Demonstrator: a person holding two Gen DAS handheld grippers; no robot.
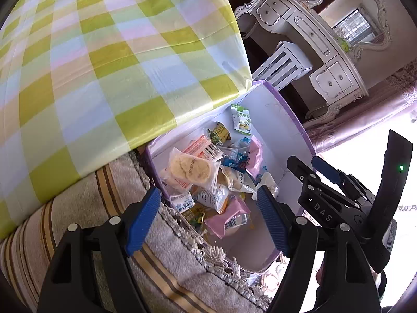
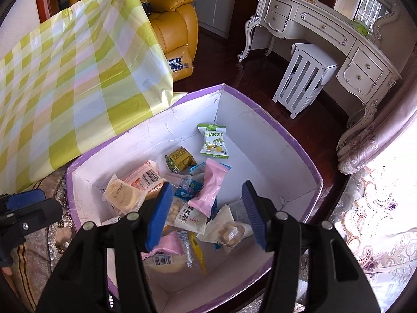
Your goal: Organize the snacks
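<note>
My right hand-held gripper (image 2: pixel 206 214) and left hand-held gripper (image 1: pixel 208 216) hang open and empty above the purple-rimmed box (image 2: pixel 299 140), where the snack packets (image 2: pixel 208 190) lie heaped at frame centre, beside the checked surface (image 2: pixel 65 83).

Tablecloth (image 2: pixel 78 78): check pattern in lime green, pale yellow, light blue and pink. Box (image 2: pixel 260 140): white inside, purple rim and outer walls. Snack packets inside are mixed: green-and-white packet (image 2: pixel 213 140) with yellow fruit print, olive-yellow packet (image 2: pixel 179 160), pink packet (image 2: pixel 208 186), a second pink packet (image 2: pixel 170 244) with a black-and-white barcode, orange-and-white packet (image 2: pixel 143 176) with a barcode, clear wrapper over pale yellow round crackers (image 1: pixel 189 168), blue-and-white wrappers (image 2: pixel 191 186). Both grippers, left gripper (image 1: pixel 208 219) and right gripper (image 2: pixel 207 215): black bodies, ribbed blue finger pads. Blanket (image 1: pixel 156 266): beige with brown and tan stripes. Armchair (image 2: pixel 172 20): mustard-orange leather. Dressing table (image 2: pixel 325 34): cream white with silver trim. Floor (image 2: pixel 234 78): dark reddish-brown.
</note>
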